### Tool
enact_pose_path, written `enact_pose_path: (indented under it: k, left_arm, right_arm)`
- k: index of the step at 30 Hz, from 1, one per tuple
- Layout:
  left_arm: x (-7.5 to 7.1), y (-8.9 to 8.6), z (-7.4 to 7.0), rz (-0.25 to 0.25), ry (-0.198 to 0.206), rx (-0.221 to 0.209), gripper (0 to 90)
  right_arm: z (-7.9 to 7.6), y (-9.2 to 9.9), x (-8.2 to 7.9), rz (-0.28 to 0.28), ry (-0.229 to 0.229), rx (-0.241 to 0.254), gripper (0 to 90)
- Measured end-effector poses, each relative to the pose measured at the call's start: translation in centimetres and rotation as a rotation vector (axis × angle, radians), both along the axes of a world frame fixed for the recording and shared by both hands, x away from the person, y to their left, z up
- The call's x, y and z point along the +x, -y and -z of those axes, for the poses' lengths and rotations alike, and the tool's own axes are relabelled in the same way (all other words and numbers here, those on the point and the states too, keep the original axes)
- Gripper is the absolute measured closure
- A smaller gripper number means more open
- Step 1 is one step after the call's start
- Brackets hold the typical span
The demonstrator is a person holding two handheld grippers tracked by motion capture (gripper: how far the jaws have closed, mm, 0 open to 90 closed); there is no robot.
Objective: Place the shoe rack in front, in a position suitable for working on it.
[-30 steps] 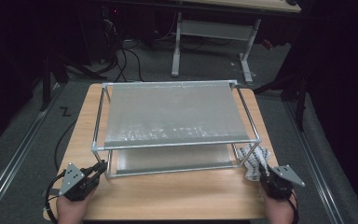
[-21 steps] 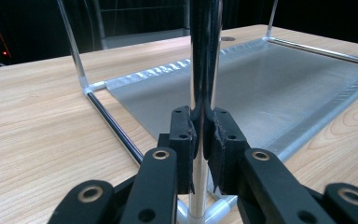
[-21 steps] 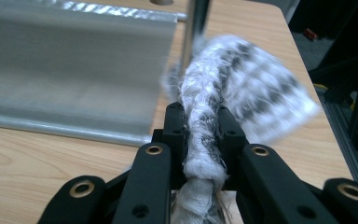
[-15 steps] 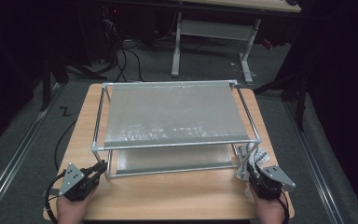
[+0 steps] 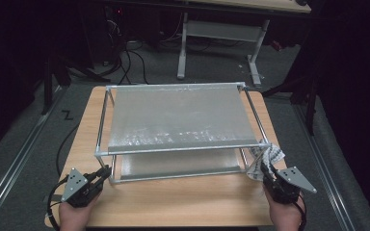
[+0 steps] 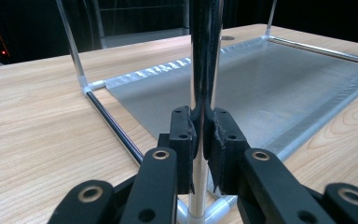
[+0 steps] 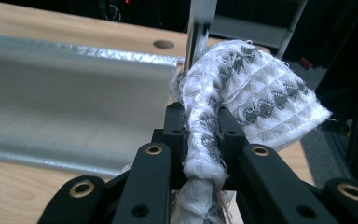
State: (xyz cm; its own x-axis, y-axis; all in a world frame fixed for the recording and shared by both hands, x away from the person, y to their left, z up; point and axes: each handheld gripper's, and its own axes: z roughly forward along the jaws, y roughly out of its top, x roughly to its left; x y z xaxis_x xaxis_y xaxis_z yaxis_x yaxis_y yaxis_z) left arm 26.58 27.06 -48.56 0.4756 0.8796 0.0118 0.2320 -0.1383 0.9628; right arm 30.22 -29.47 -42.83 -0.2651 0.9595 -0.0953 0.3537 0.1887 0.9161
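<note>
Left gripper view, jaws: the left gripper [image 6: 200, 140] is pinched tight on the upright chrome post [image 6: 205, 60] at the rack's near left corner, one pad on each side of the tube.
Right gripper view, jaws: the right gripper [image 7: 200, 135] is clamped on a bunched white and grey cloth [image 7: 242, 88]; the twisted part runs down between the pads, and the loose part fans out above and to the right.
Cloth's place: in the high view the cloth [image 5: 266, 161] hangs just beside the rack's near right corner, close to its post, above the table.
Rack: a two-level metal rack [image 5: 178, 120] with grey mesh shelves stands in the middle of the wooden table [image 5: 183, 202].
Hands: the left hand [image 5: 77, 214] and right hand [image 5: 284, 216] come in over the near table edge, well apart, one at each near corner of the rack.
</note>
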Motion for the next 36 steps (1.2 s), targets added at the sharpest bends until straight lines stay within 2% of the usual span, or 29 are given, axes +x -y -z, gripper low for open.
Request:
enact_pose_path:
  k: [7, 14, 19, 20, 23, 26, 27, 28, 29, 30, 31, 32, 36]
  left_arm:
    - [0.0, 0.0, 0.0, -0.003, 0.002, 0.005, 80.5]
    - [0.0, 0.0, 0.0, -0.002, 0.002, 0.005, 80.5]
    - [0.0, 0.0, -0.1, -0.002, 0.003, 0.007, 80.5]
    - [0.0, 0.1, -0.1, -0.002, 0.003, 0.008, 80.5]
    - [0.0, 0.1, -0.1, -0.003, 0.002, 0.008, 80.4]
    - [0.0, 0.1, -0.1, -0.002, 0.002, 0.009, 80.4]
    - [0.0, 0.1, -0.1, -0.002, 0.002, 0.009, 80.5]
    - [0.0, 0.1, -0.1, -0.002, 0.002, 0.008, 80.5]
    - [0.0, 0.1, -0.1, -0.002, 0.002, 0.008, 80.5]
    - [0.0, 0.1, -0.1, -0.003, 0.002, 0.009, 80.5]
    - [0.0, 0.1, -0.1, -0.003, 0.002, 0.009, 80.5]
    - [0.0, 0.1, -0.1, -0.003, 0.002, 0.009, 80.5]
    - [0.0, 0.1, -0.1, -0.003, 0.001, 0.010, 80.5]
  right_arm:
    - [-2.5, 0.1, -0.2, -0.003, 0.056, -0.005, 78.5]
    - [-2.6, -0.1, -0.1, -0.008, 0.053, -0.007, 78.6]
    - [-1.8, -0.2, 0.1, -0.007, 0.027, -0.010, 78.6]
    - [-1.1, -0.3, 0.2, -0.006, 0.009, -0.009, 78.6]
    - [-0.5, -0.3, 0.3, -0.006, -0.007, -0.011, 78.6]
    - [1.2, -0.4, 0.6, -0.003, -0.054, -0.012, 78.6]
    - [1.2, -0.4, 0.6, -0.003, -0.054, -0.012, 78.6]
    - [2.2, -0.5, 0.7, -0.002, -0.082, -0.015, 78.6]
    - [2.2, -0.5, 0.7, -0.002, -0.082, -0.015, 78.6]
    - [2.9, -0.5, 0.7, 0.000, -0.104, -0.013, 78.6]
    - [2.9, -0.5, 0.7, 0.000, -0.104, -0.013, 78.6]
    - [3.6, -0.6, 0.8, -0.005, -0.127, -0.019, 78.6]
    - [4.9, -0.7, 1.0, -0.017, -0.170, -0.034, 78.6]
